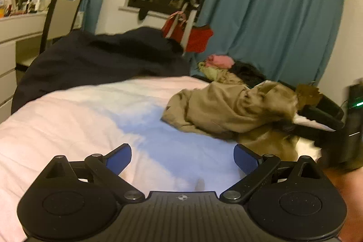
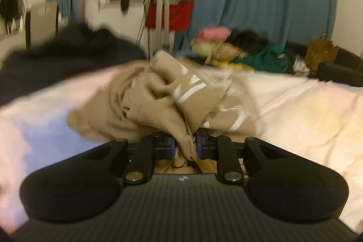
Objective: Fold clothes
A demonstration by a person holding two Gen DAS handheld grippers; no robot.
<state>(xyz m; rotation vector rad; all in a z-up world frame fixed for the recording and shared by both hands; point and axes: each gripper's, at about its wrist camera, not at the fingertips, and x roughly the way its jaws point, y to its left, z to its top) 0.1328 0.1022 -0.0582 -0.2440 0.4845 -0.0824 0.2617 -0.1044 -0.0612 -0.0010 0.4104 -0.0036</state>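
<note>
A crumpled tan garment with white markings lies bunched on the pale bedspread. My right gripper is shut on a fold of it, the cloth pinched between the blue pads. In the left wrist view the same tan garment sits to the right, with the right gripper dark at its far right edge. My left gripper hovers low over the bedspread, left of the garment, jaws wide apart with nothing between them.
A dark duvet is heaped at the bed's far left. A pile of other clothes lies at the far side, by blue curtains. A red item on a stand, a chair and white drawers stand beyond.
</note>
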